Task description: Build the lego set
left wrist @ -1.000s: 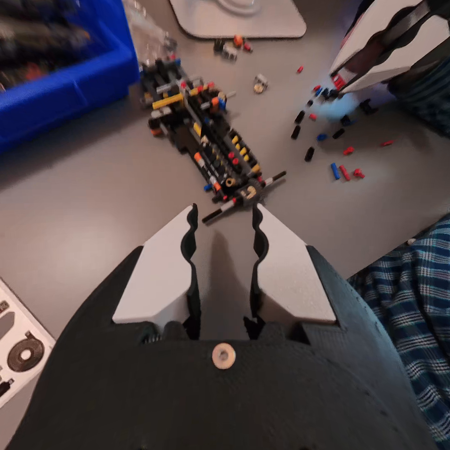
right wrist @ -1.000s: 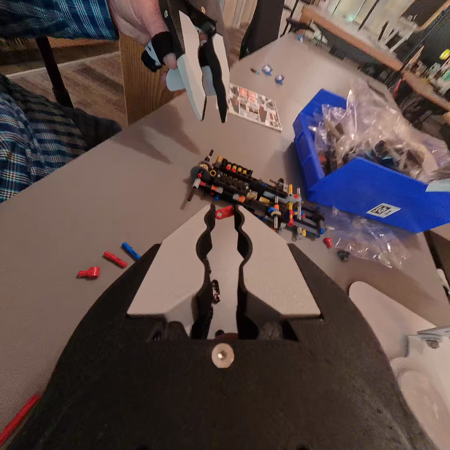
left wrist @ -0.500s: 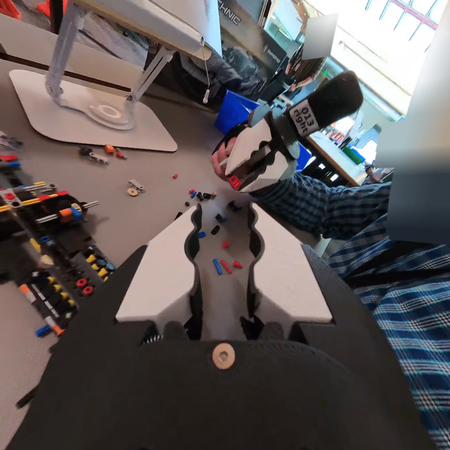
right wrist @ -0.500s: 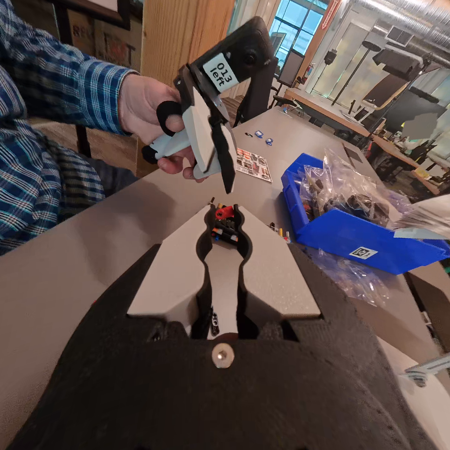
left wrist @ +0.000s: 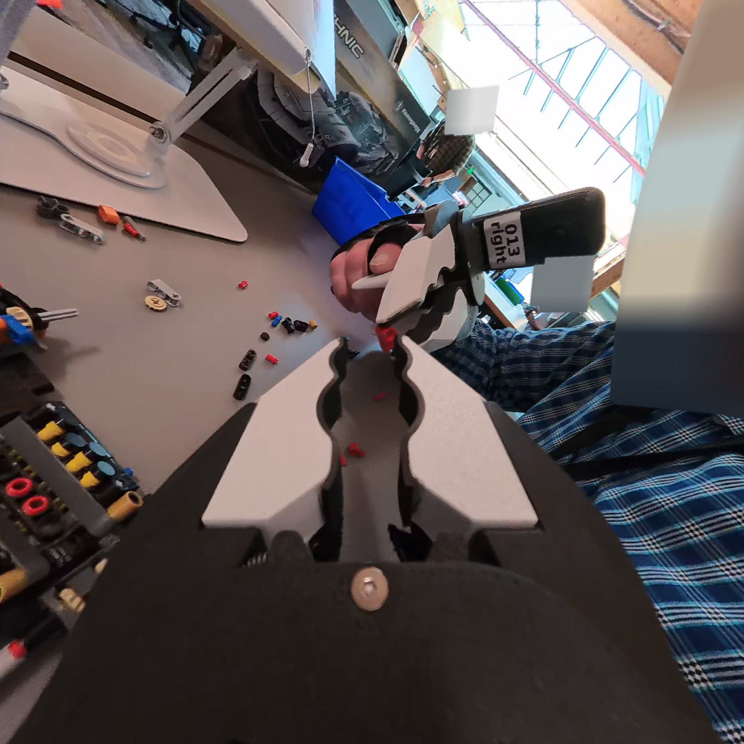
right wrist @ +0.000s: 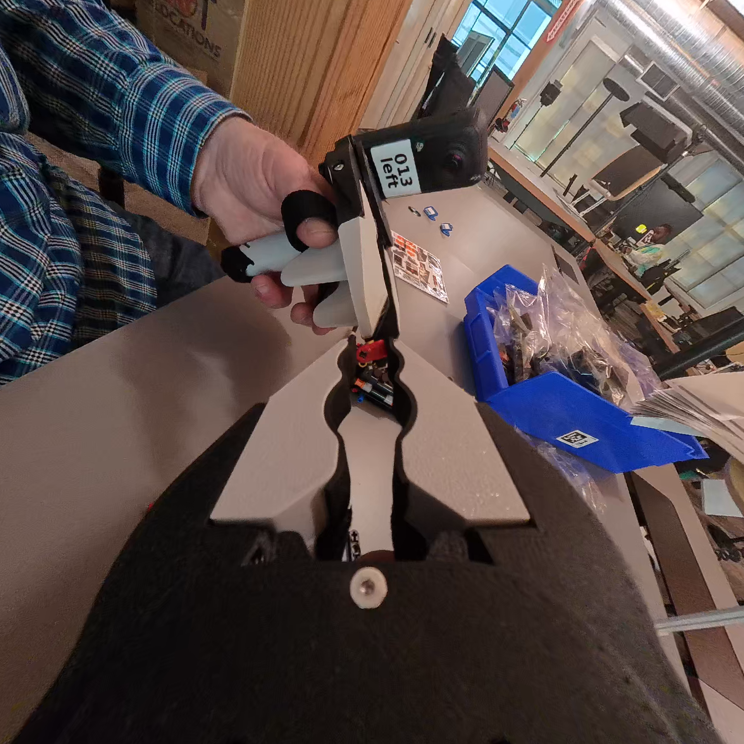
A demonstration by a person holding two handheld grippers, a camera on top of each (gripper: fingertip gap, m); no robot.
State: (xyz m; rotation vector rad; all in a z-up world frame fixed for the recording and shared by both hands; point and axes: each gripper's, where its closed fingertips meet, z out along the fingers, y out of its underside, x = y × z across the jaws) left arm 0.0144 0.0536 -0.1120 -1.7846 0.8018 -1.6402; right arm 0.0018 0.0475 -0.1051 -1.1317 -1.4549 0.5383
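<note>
Your right gripper (right wrist: 369,349) pinches the red piece (right wrist: 370,349) crosswise at its fingertips, touching your empty, parted left fingers (left wrist: 298,422).

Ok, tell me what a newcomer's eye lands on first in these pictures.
First, the small red piece pinched at the tips of the right gripper, with the left gripper open and meeting it tip to tip above the grey table. Next, the blue bin stuffed with plastic bags on the right, and loose pieces scattered across the table.
</note>
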